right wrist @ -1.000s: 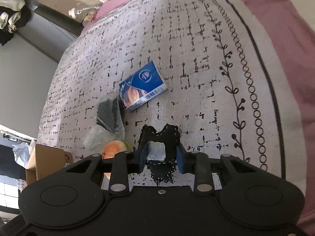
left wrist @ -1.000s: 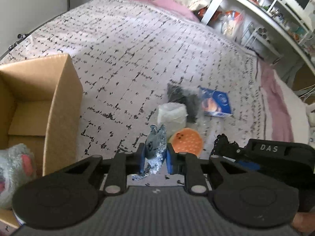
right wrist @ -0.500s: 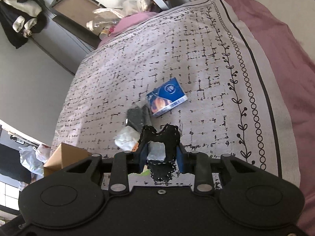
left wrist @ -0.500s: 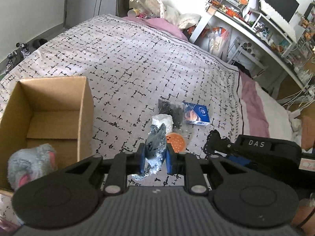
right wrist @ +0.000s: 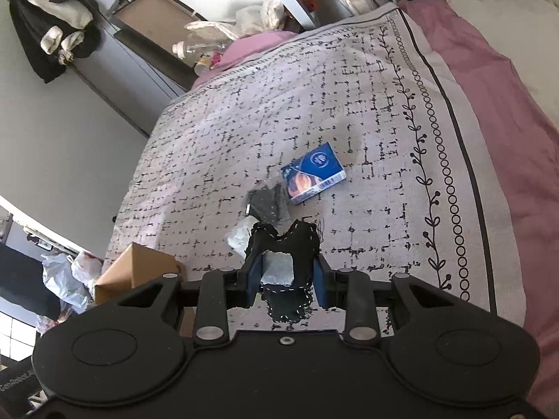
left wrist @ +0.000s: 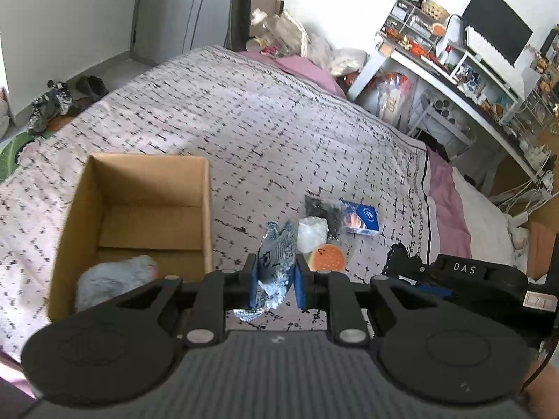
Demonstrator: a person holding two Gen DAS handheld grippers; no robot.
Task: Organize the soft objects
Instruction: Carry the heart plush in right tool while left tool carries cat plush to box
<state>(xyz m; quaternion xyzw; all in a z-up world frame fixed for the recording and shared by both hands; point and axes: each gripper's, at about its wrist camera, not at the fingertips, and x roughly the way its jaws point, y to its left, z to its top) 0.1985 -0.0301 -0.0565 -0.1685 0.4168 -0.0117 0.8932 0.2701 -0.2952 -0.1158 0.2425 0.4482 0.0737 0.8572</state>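
While a grey plush toy (left wrist: pixel 111 276) lies inside the cardboard box (left wrist: pixel 139 181) at left, the left gripper (left wrist: pixel 276 284) clamps a grey-blue striped cloth piece (left wrist: pixel 276 262) above the bedspread (left wrist: pixel 244 132). At right, the right gripper (right wrist: pixel 284 279) pinches a black stitched fabric piece (right wrist: pixel 297 244), possibly a small pouch.

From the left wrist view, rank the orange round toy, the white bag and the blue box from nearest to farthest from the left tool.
Measured from the left tool, which grips a grey fabric piece:
1. Orange round toy, just right of the fingers on the bedspread.
2. White bag, directly beyond the toy.
3. Blue box, farthest, further right and deeper on the bed.
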